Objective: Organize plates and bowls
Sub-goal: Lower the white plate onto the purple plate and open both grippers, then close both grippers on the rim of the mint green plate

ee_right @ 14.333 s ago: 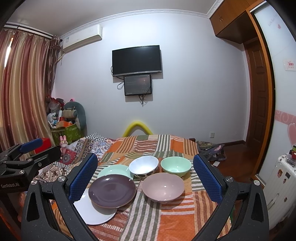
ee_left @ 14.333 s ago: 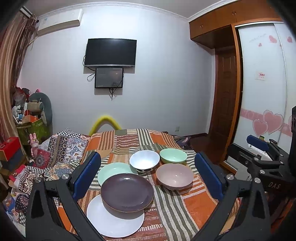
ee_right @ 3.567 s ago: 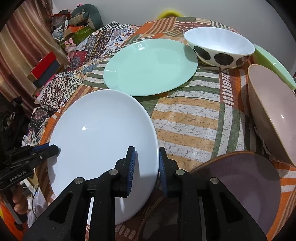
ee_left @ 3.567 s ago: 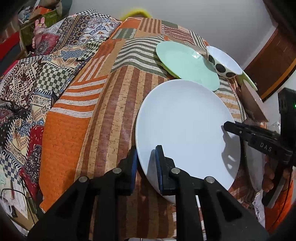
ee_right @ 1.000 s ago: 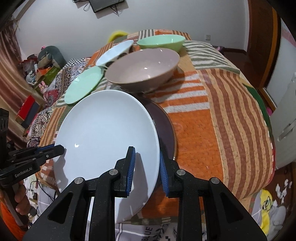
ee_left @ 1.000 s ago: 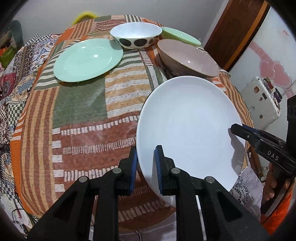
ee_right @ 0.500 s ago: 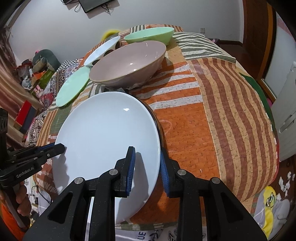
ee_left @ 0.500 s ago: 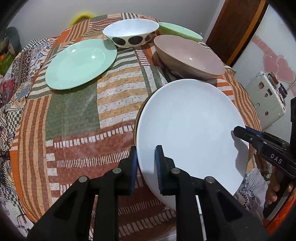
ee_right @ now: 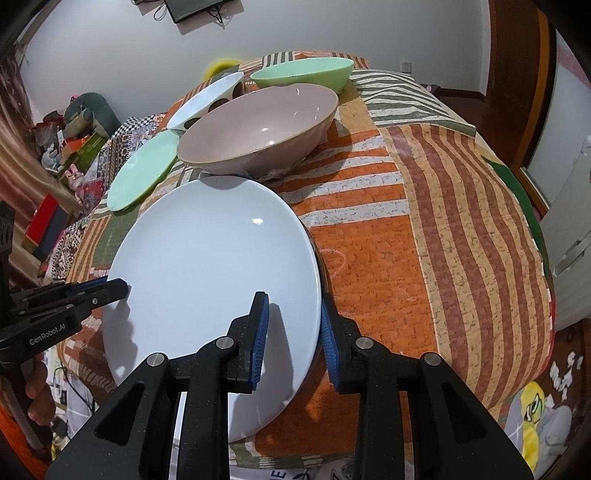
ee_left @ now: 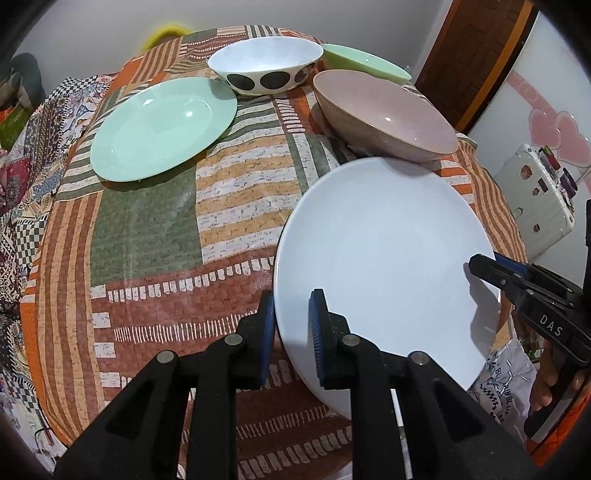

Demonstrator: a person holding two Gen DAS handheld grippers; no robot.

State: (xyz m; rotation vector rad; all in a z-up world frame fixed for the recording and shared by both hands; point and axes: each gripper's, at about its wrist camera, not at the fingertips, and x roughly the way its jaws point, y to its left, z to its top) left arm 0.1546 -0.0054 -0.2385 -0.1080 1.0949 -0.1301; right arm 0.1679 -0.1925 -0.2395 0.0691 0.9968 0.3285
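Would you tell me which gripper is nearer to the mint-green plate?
Left. The left gripper is at the white plate's rim on the mint-green plate's side; the right gripper is at the opposite rim.

Pale grey wall [ee_right: 332,33] behind, dark screen [ee_right: 199,7] mounted high. Brown wooden door [ee_left: 476,55] at right. Curtain [ee_right: 22,147] and cluttered shelf [ee_right: 70,147] at left.

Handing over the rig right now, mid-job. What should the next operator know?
Left gripper: shut on the white plate at its rim.
Right gripper: jaws just opening, opposite rim between them, pads look off it.
White plate lies over the dark plate, only a sliver showing.
Green plate, spotted bowl, pink bowl and green bowl are unstacked.
Done: two plates stacked. Left to do: release, add green plate, nest bowls.
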